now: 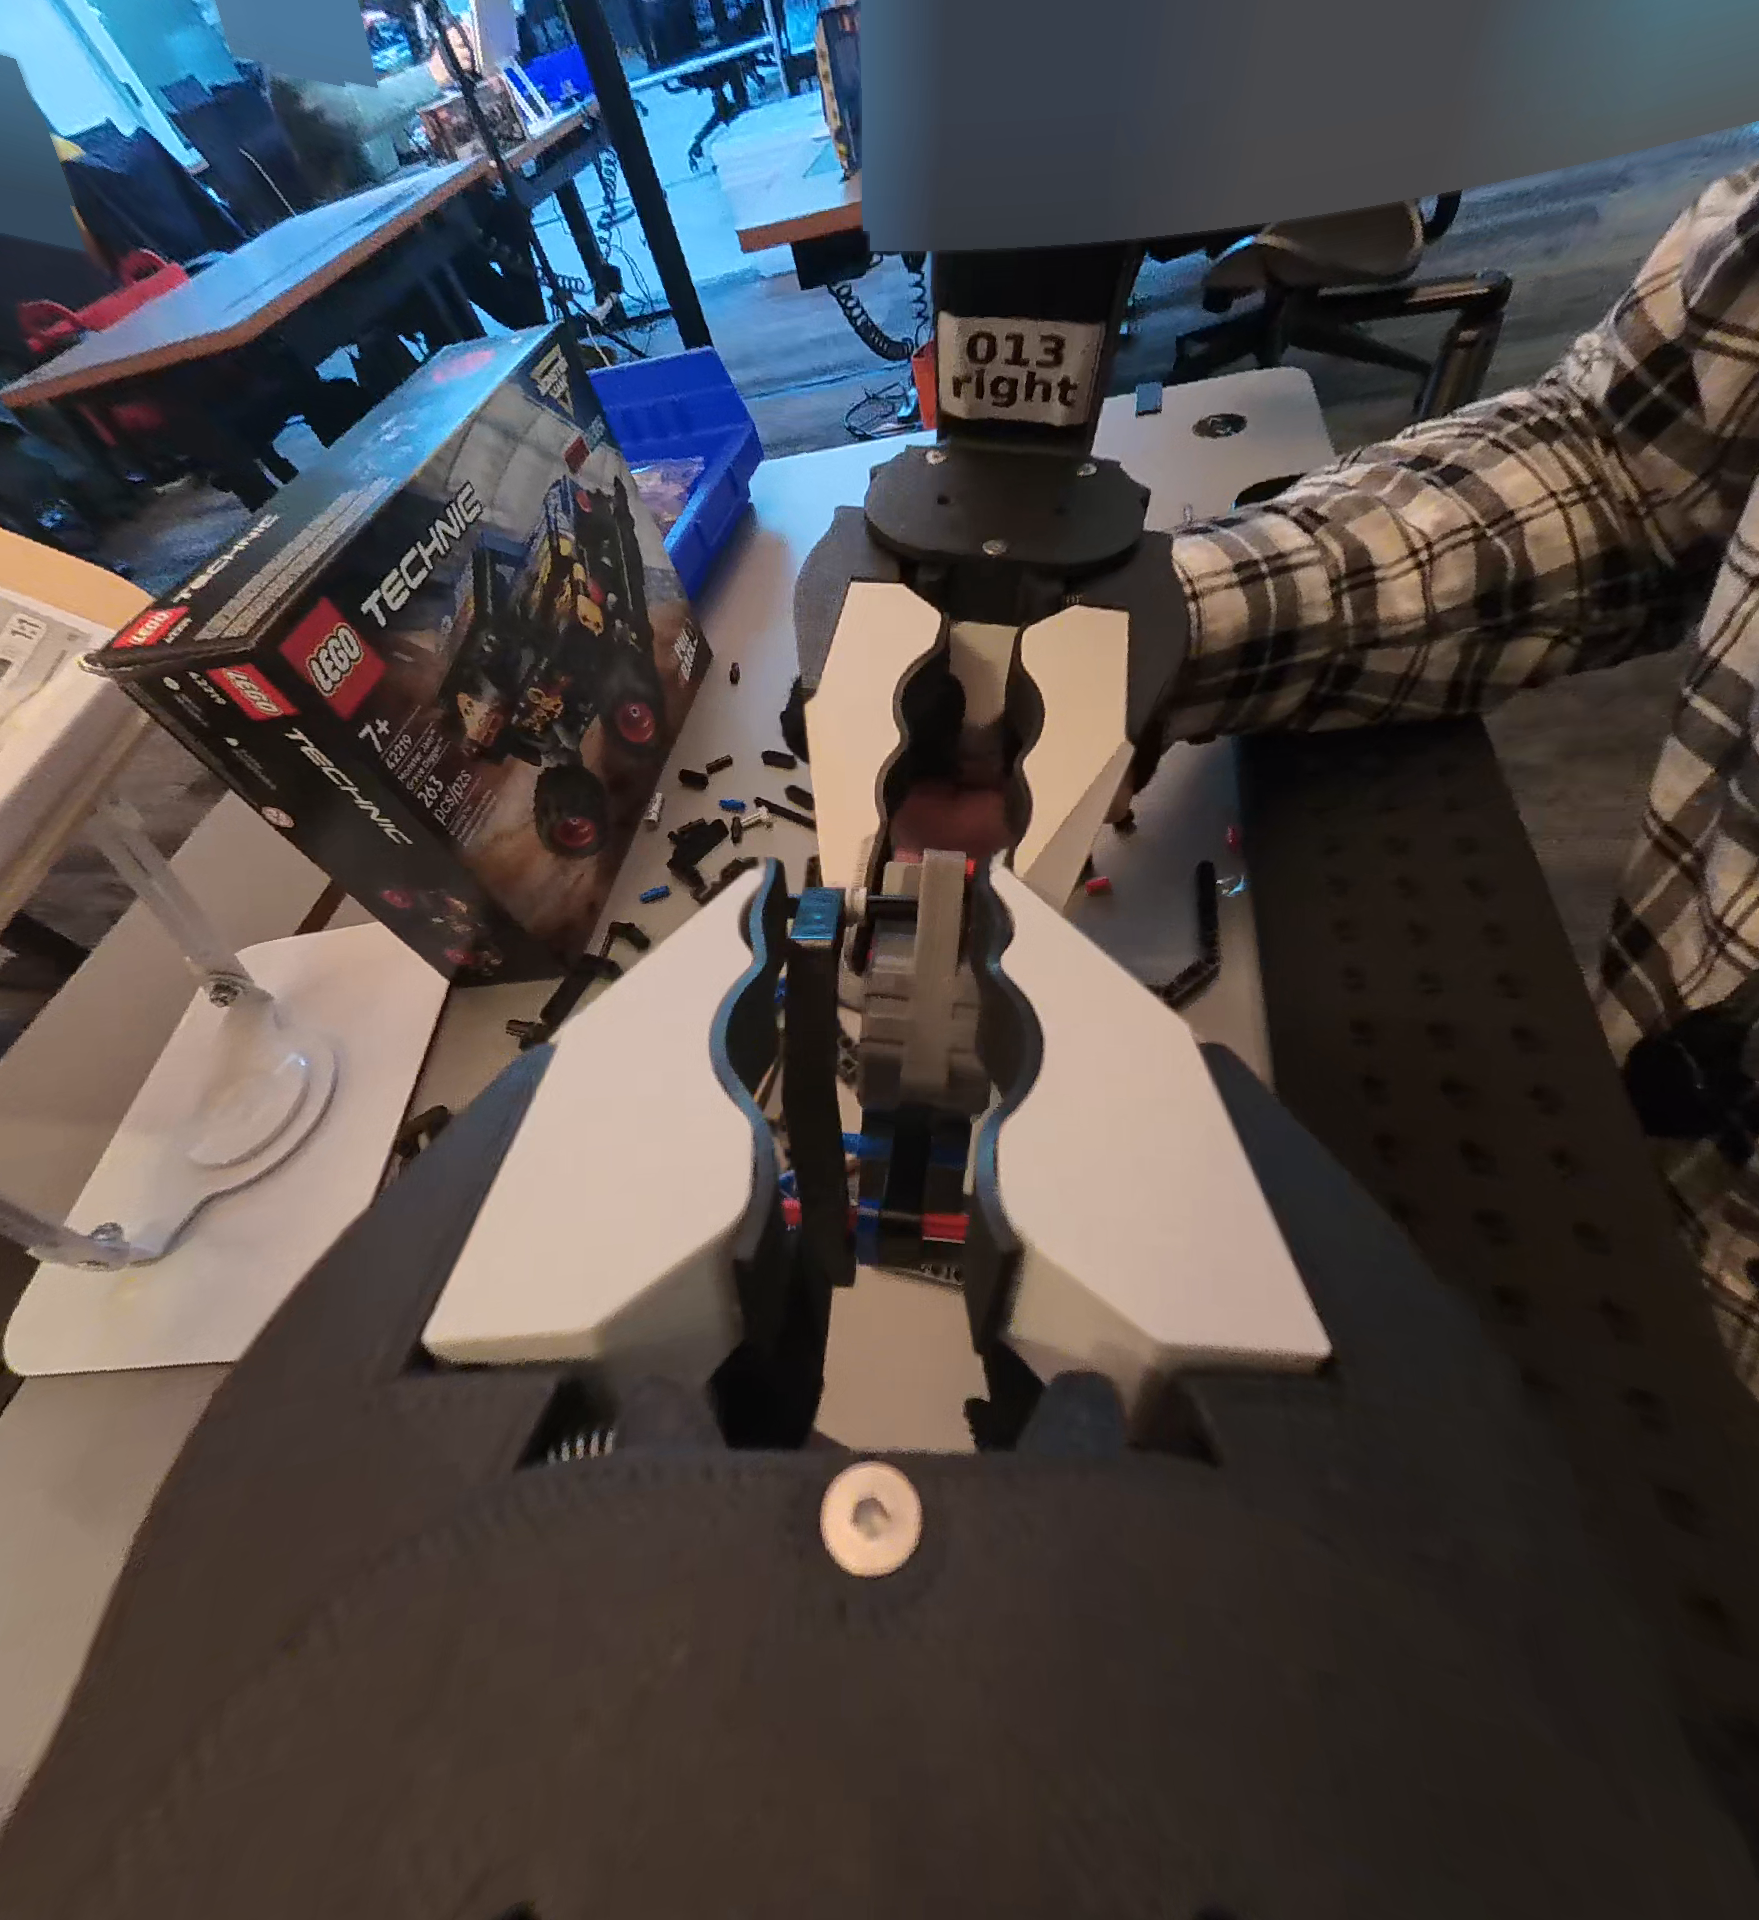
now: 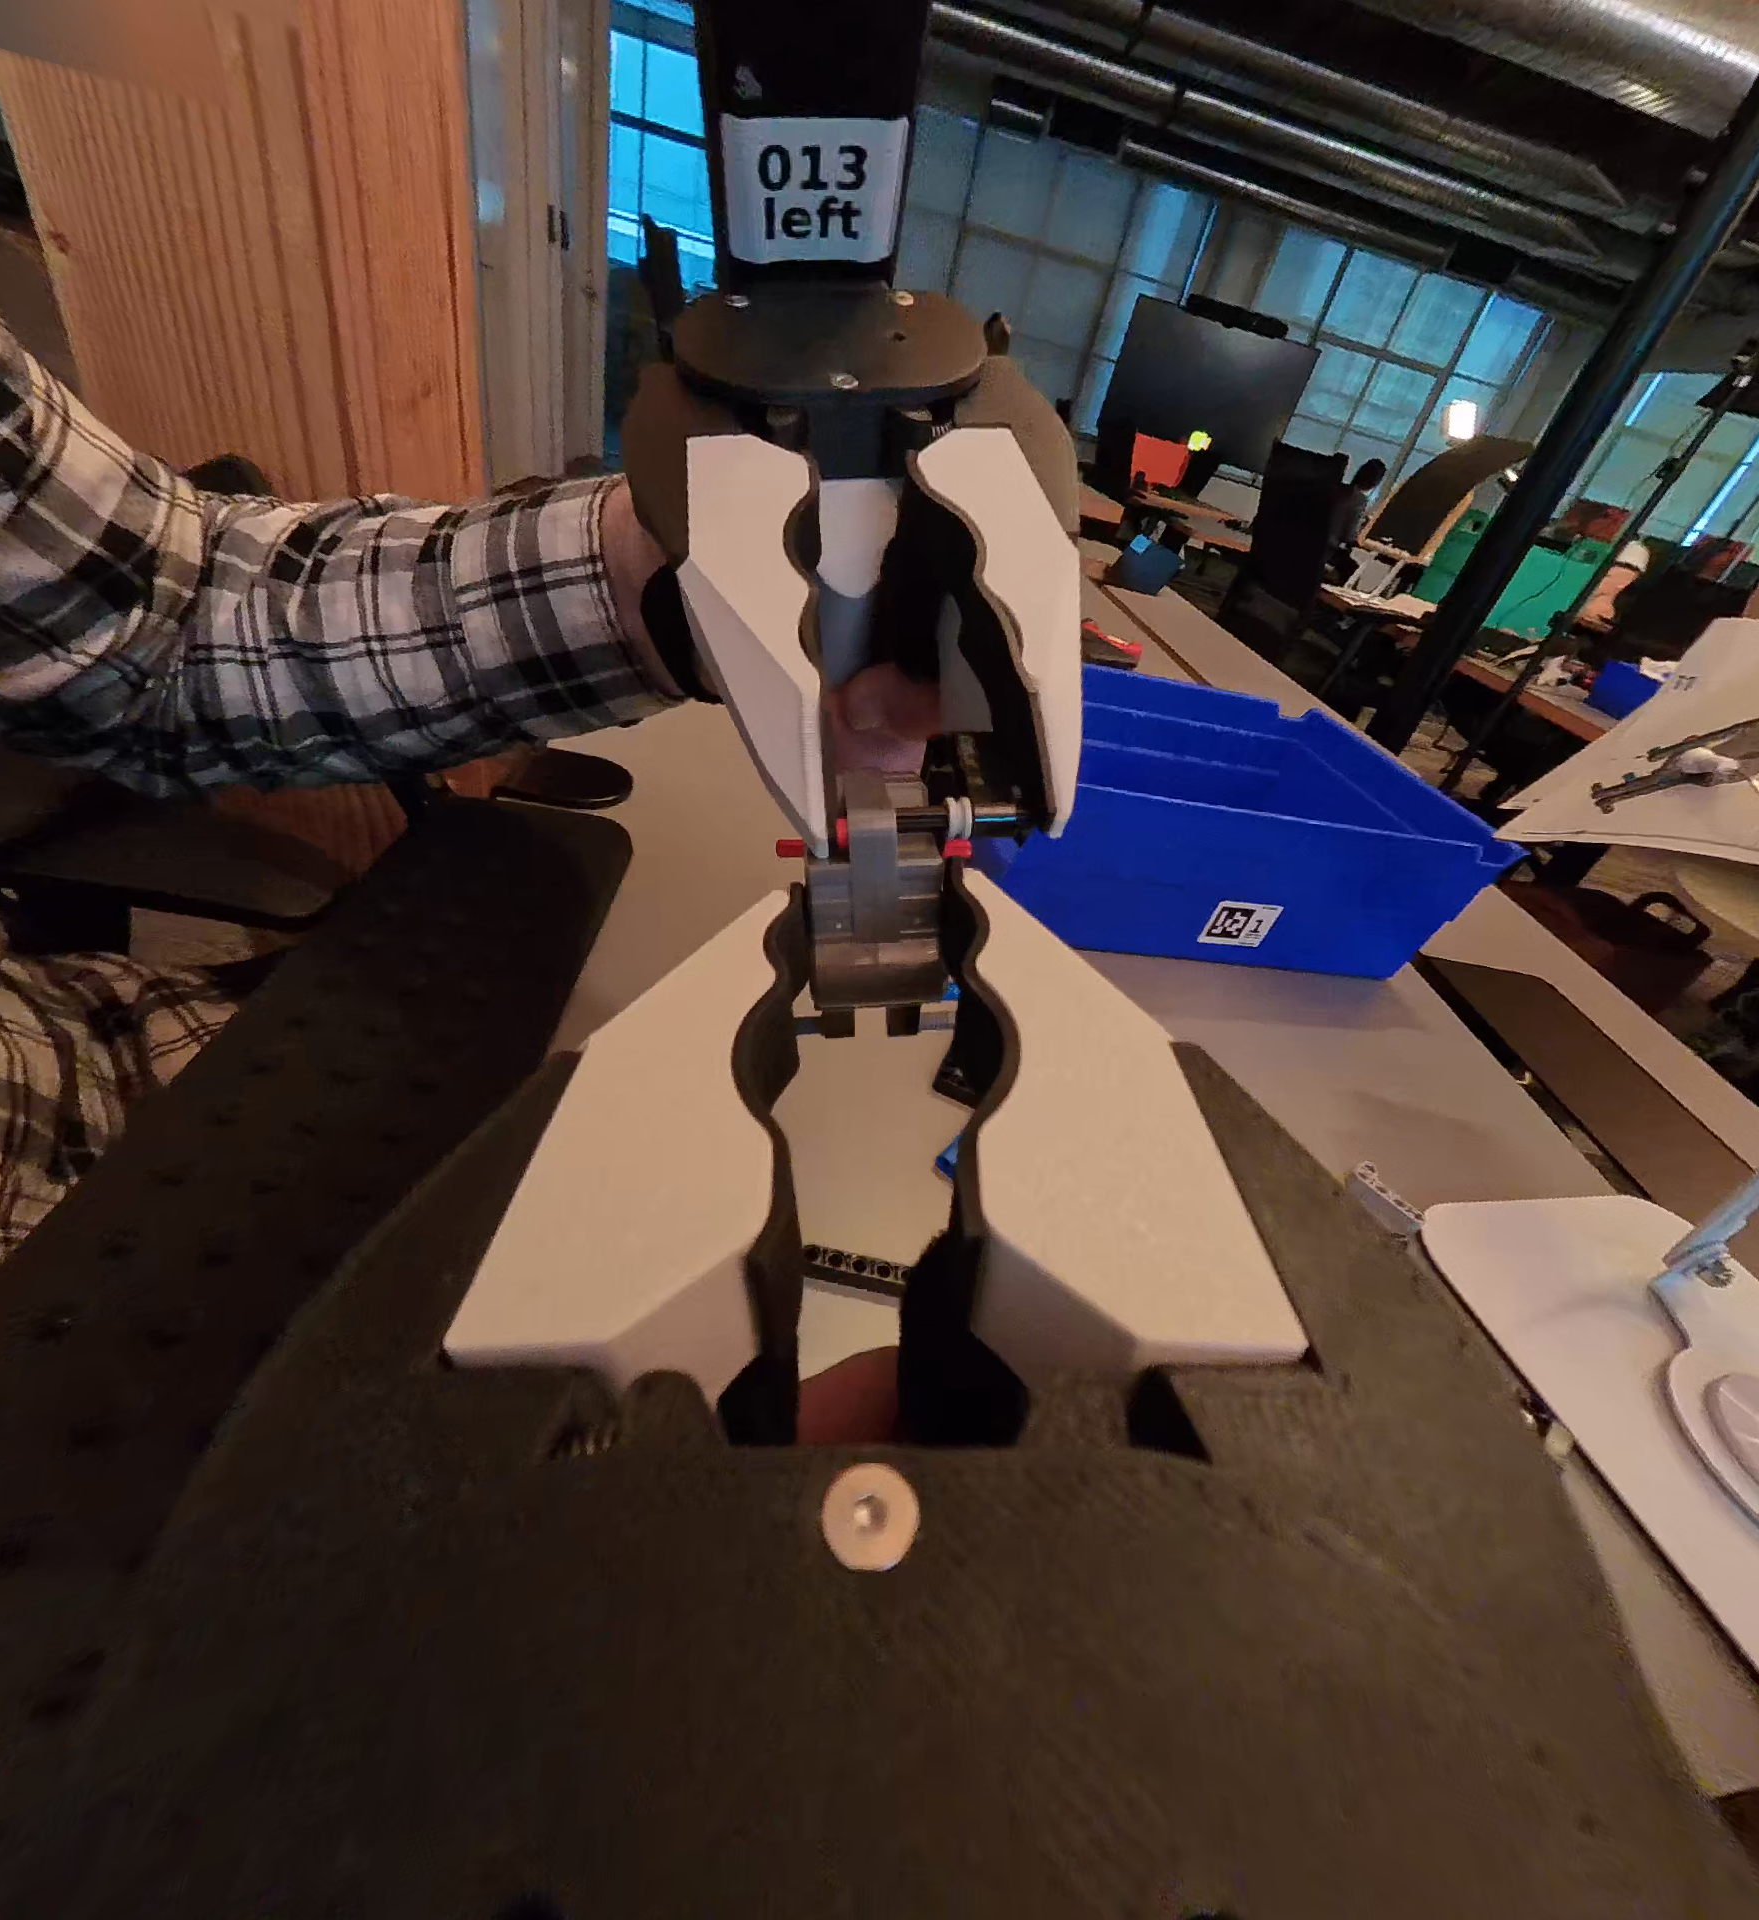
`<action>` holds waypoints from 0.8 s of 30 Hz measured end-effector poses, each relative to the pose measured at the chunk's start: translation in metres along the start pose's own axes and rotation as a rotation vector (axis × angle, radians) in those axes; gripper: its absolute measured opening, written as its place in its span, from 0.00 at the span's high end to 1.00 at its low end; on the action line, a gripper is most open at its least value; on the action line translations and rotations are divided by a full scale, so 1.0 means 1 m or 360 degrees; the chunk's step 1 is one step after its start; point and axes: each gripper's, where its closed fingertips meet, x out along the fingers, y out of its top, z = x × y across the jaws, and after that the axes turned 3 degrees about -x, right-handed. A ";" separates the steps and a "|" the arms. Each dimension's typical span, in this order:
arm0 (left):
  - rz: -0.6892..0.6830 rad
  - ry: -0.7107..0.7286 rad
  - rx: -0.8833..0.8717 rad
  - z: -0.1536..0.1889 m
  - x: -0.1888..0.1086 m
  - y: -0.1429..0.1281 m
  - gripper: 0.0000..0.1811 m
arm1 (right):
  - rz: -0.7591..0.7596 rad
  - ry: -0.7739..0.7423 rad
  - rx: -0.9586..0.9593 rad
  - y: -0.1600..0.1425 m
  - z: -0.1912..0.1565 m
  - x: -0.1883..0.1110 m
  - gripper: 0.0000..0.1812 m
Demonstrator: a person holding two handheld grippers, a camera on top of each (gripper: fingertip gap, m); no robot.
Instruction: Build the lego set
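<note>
Left gripper point(image 1: 880, 935) and right gripper point(image 2: 875, 914) both clamped the grey model point(image 2: 870, 904), blue bin point(image 2: 1259, 831) interior hidden, far right.

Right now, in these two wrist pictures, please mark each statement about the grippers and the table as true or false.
1. Both grippers hold the same grey lego assembly. True: left gripper, right gripper.
2. The set's box lies flat and opened. False: it stands tilted, and appears closed.
3. The blue bin sits on the table. True.
4. Loose black pieces lie beside the box. True.
5. The assembly rests on the table. False: it is held above it.
</note>
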 end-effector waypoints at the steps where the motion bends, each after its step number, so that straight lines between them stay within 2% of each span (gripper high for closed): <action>1: 0.0003 0.0007 0.0020 0.000 0.000 -0.001 0.82 | -0.0010 0.0003 -0.0003 -0.001 -0.001 0.001 0.87; 3: 0.0041 0.0000 0.0011 0.002 -0.001 0.001 0.82 | 0.0002 0.0017 0.0012 0.001 -0.002 0.001 0.87; 6: 0.0103 -0.0017 0.0053 0.009 0.002 0.004 0.89 | -0.0012 0.0038 0.0020 -0.002 -0.003 0.001 0.87; 11: 0.0091 -0.0028 0.0033 0.009 0.000 0.003 0.89 | -0.0016 0.0025 0.0002 -0.001 -0.004 0.003 0.87; 14: 0.0084 0.0065 0.0017 0.000 -0.003 0.004 0.81 | 0.0015 0.0019 0.0053 -0.001 0.001 0.001 0.87; 16: 0.0018 -0.0023 -0.0052 0.005 -0.004 -0.004 0.70 | 0.0041 0.0039 0.0108 0.000 0.002 -0.001 0.87; 19: -0.0072 -0.0016 -0.0027 0.005 -0.004 -0.014 0.66 | 0.0088 0.0035 0.0158 0.003 0.006 -0.004 0.87; 21: -0.0046 0.0000 -0.0046 0.002 -0.007 -0.014 0.66 | 0.0146 0.0040 0.0225 0.007 0.010 -0.008 0.87; 24: -0.0098 0.0016 -0.0097 -0.003 -0.003 -0.031 0.66 | 0.0235 0.0042 0.0320 0.012 0.015 -0.012 0.87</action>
